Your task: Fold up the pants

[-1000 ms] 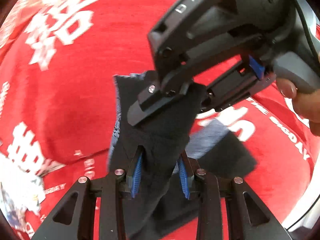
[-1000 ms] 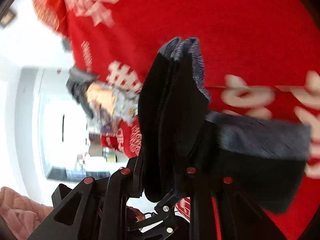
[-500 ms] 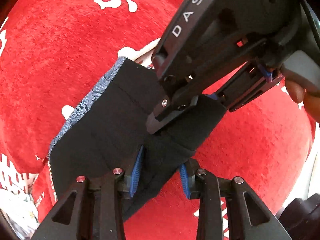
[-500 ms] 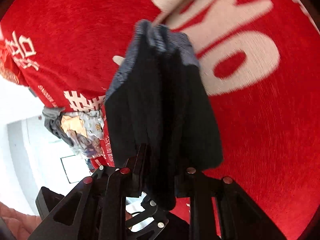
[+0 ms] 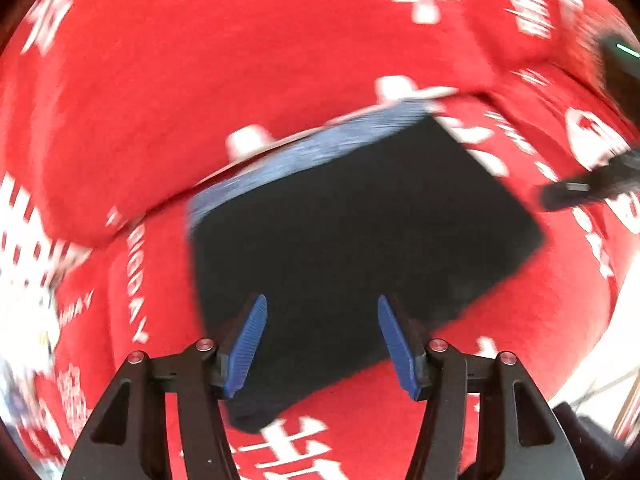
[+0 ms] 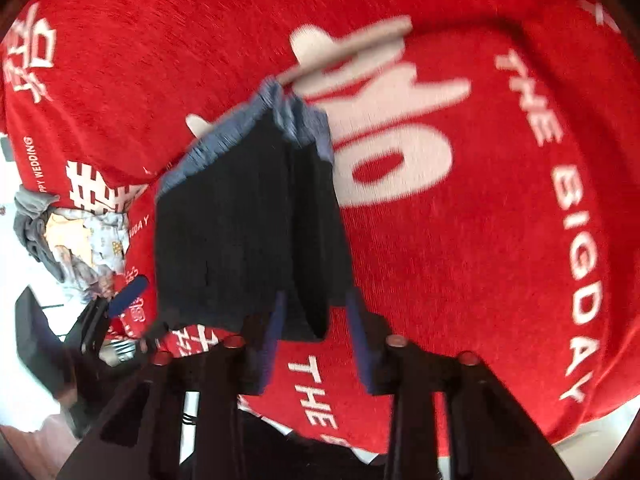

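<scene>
Red cloth [image 6: 500,128] with white lettering and large white characters, spread across the whole surface, creased into a raised fold [image 5: 100,184] at left in the left wrist view. Heap of crumpled clothing [image 6: 68,236], grey and pale printed, just off the cloth's left edge. White floor [image 6: 16,280] beyond that edge.

The right gripper [image 6: 316,344], jaws opening, straddles the folded dark pants [image 6: 240,220] on the red cloth [image 6: 500,200].
</scene>
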The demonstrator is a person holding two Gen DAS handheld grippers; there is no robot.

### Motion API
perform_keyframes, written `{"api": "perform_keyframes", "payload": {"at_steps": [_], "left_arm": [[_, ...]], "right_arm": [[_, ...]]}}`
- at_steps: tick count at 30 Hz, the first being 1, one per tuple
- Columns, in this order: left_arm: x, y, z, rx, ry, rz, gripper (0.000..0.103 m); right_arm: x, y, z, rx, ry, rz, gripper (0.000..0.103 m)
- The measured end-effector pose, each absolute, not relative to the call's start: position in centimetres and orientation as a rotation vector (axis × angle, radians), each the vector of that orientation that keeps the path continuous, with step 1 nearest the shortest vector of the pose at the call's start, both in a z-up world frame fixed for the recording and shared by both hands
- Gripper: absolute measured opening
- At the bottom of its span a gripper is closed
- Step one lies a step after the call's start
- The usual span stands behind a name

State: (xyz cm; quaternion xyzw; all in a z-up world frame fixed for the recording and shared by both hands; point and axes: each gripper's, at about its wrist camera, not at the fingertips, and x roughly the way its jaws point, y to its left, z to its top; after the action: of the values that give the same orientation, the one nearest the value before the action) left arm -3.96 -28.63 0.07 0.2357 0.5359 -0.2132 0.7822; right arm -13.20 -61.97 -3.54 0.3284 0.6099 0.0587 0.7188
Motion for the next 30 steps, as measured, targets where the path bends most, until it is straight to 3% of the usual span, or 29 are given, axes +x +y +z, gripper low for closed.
{"api": "perform_keyframes", "payload": {"at_steps": [6,9,19,22,23,24,25,30], "left_arm": [[-1.3,-23.4,-5.4,0.428,1.343,-0.327,0.062],[-1.8,-22.9,-5.7,0.414,1.323,-0.327,0.07],[-0.7,-21.0,-5.0,0.296,1.393,-0.34,0.071],[-0.5,-20.1,-4.8,0.256,1.414,-0.336,0.071],[-0.4,-19.8,-4.7,0.248,1.414,-0.335,0.075],[-0.5,-19.5,-4.6,0.249,1.413,-0.331,0.088],[-0.5,-19.2,-4.4,0.253,1.406,-0.326,0.092],[-0.4,-18.1,-4.2,0.257,1.414,-0.337,0.093]], "right_arm": [[-11.3,-57.4,-1.9,0.635,1.327,0.189,0.03],[-11.4,-54.5,-3.9,0.516,1.403,0.16,0.03],[-12.6,-53.4,-4.1,0.497,1.427,0.07,0.03],[-12.6,-53.2,-4.1,0.497,1.425,0.036,0.036],[-12.6,-53.1,-4.0,0.502,1.421,0.025,0.04],[-12.8,-52.9,-3.6,0.507,1.413,0.013,0.042],[-12.8,-52.7,-3.4,0.509,1.409,0.007,0.046],[-13.5,-51.5,-2.6,0.52,1.4,-0.014,0.051]]}}
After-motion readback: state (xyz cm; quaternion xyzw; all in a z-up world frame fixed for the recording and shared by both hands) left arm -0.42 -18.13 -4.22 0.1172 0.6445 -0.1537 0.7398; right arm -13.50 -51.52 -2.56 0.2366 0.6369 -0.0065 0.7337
